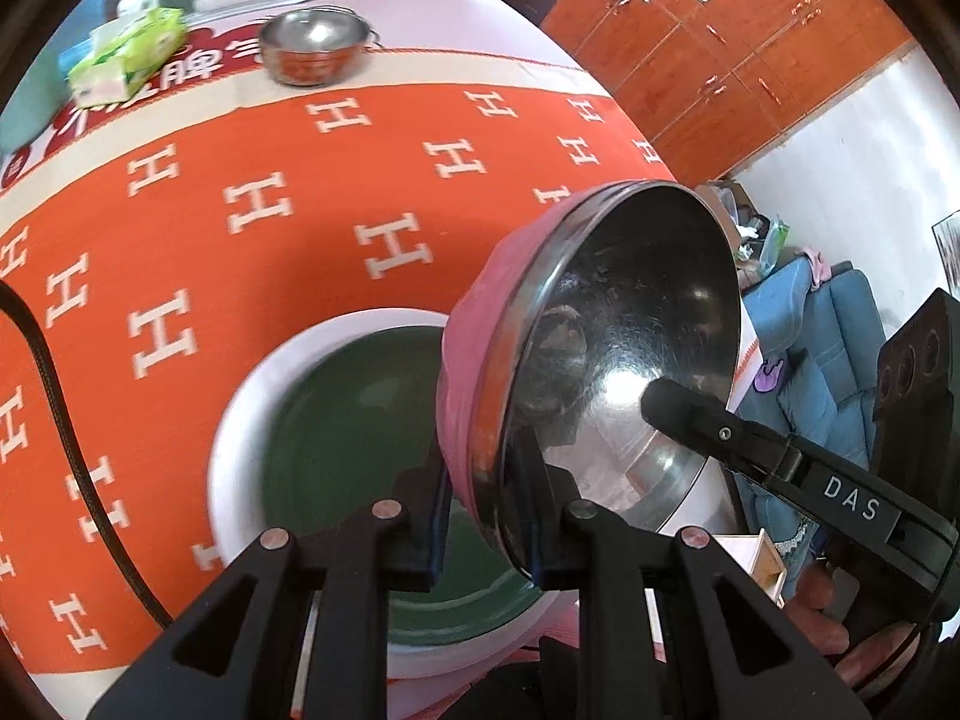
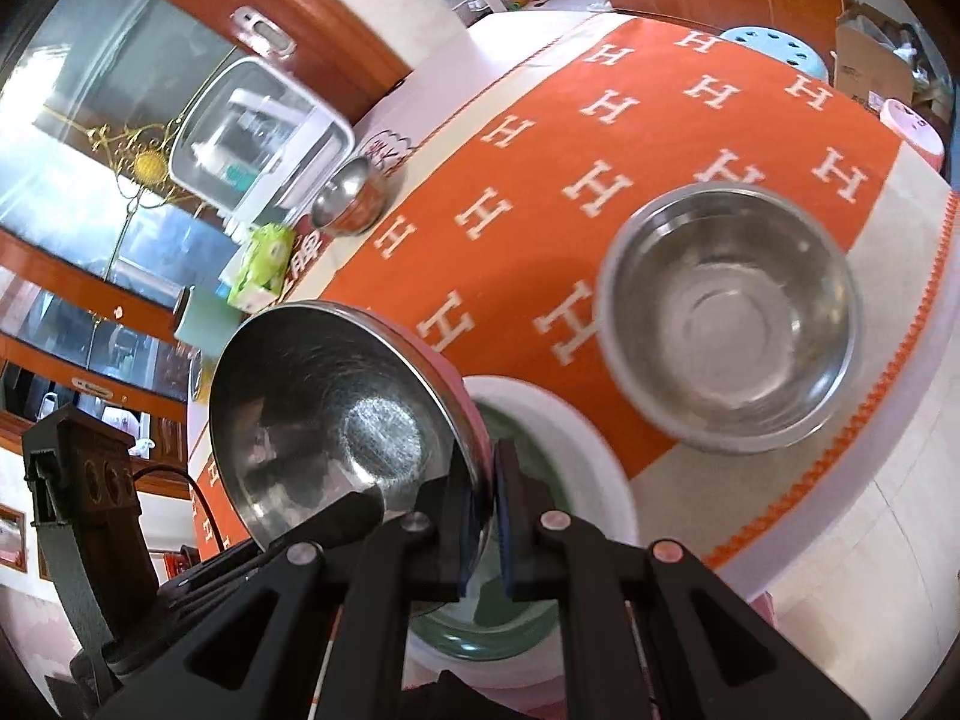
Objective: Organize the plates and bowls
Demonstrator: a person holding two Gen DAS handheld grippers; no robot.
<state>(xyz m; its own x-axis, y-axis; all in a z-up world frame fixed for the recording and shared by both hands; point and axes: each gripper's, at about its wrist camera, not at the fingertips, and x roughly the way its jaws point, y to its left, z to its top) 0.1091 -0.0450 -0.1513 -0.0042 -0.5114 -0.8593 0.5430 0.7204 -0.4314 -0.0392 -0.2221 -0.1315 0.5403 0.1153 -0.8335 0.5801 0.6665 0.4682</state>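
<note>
A pink-sided steel bowl (image 1: 606, 336) is held tilted on edge above a green plate with a white rim (image 1: 336, 414). My left gripper (image 1: 486, 516) is shut on the bowl's near rim. My right gripper (image 2: 486, 516) is shut on the same bowl (image 2: 336, 414) at its rim, with one finger (image 1: 708, 420) inside it. The plate (image 2: 588, 450) lies on the orange cloth at the table's near edge. A plain steel bowl (image 2: 726, 318) stands upright to the right. A small steel bowl (image 1: 312, 42) stands at the far side, and it also shows in the right wrist view (image 2: 348, 198).
The table has an orange cloth with white H marks (image 1: 240, 210). A green tissue pack (image 1: 126, 54) and a white-lidded box (image 2: 258, 132) sit at the far edge. Wooden cabinets (image 1: 720, 30), a blue sofa (image 1: 828, 348) and a blue stool (image 2: 774, 48) stand around.
</note>
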